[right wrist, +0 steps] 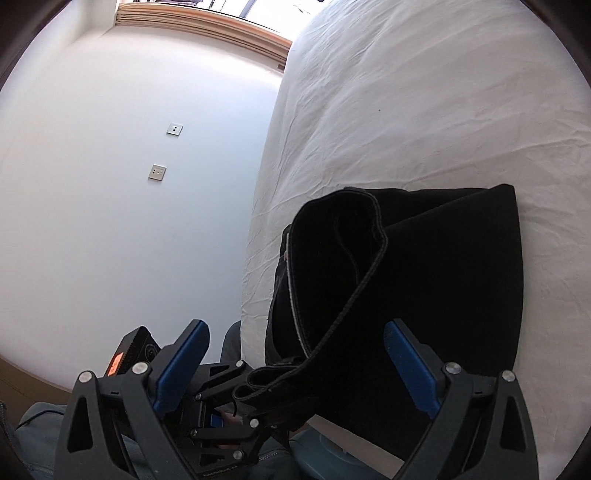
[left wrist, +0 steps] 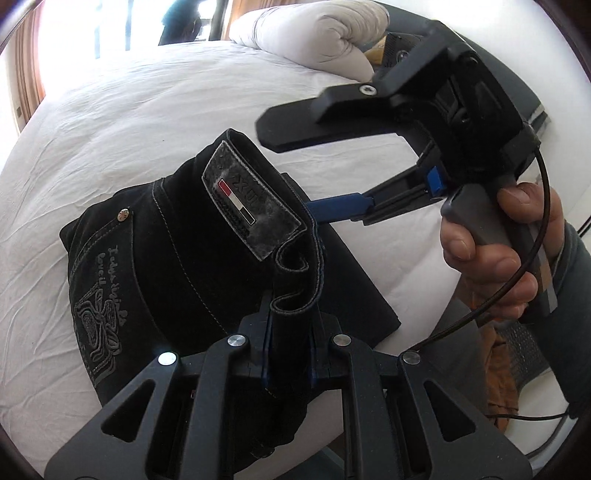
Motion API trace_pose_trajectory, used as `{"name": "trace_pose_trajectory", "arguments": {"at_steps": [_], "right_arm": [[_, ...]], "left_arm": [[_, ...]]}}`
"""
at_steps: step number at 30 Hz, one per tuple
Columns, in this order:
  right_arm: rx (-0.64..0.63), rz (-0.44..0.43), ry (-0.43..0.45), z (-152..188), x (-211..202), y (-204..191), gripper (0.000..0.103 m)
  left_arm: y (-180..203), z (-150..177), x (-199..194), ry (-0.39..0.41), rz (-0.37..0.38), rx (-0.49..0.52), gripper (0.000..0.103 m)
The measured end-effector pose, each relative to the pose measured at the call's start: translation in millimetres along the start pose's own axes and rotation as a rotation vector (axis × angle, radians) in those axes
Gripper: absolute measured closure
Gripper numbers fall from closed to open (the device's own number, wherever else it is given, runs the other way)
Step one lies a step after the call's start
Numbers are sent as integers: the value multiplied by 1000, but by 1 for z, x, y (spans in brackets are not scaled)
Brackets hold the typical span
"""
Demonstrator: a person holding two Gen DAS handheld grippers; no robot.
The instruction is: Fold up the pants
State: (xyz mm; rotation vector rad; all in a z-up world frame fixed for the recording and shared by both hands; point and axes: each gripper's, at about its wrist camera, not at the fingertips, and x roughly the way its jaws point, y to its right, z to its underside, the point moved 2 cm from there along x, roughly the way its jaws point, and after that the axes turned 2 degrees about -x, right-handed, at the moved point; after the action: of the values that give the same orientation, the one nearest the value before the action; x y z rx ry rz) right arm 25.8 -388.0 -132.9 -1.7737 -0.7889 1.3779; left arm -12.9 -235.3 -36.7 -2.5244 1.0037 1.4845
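The left wrist view looks steeply down along its tongs [left wrist: 288, 332] at the black jeans [left wrist: 155, 266] on the white bed [left wrist: 129, 110] — very near, with the pillow [left wrist: 317, 33] far off. The right wrist view faces across the bed's edge toward the wall [right wrist: 129, 166] — also close. Both share the jeans and bed; each catches the other's tongs.

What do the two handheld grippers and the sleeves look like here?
Both are black frames with silver rivets and blue finger pads. The left gripper shows cut-out linkage arms. The right gripper has a grey handle, a mounted black camera and a thin black cable looping off it. The sleeve is grey-blue.
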Motion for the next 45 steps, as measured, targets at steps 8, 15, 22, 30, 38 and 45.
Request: {"name": "trace_pose_trajectory", "arguments": {"at_steps": [8, 15, 22, 30, 38, 45], "right_arm": [[-30, 111, -47, 3, 14, 17, 72], [-60, 136, -9, 8, -9, 26, 81], [-11, 157, 11, 11, -10, 65, 82], [68, 151, 26, 15, -18, 92, 60], [-7, 169, 128, 25, -68, 45, 51], [-26, 103, -30, 51, 3, 33, 48]], "left_arm": [[13, -12, 9, -4, -14, 53, 91], [35, -23, 39, -21, -14, 132, 91], [53, -21, 82, -65, -23, 155, 90], [29, -28, 56, -85, 139, 30, 74], [-72, -40, -31, 140, 87, -178, 36], [-107, -44, -2, 75, 41, -212, 36]]}}
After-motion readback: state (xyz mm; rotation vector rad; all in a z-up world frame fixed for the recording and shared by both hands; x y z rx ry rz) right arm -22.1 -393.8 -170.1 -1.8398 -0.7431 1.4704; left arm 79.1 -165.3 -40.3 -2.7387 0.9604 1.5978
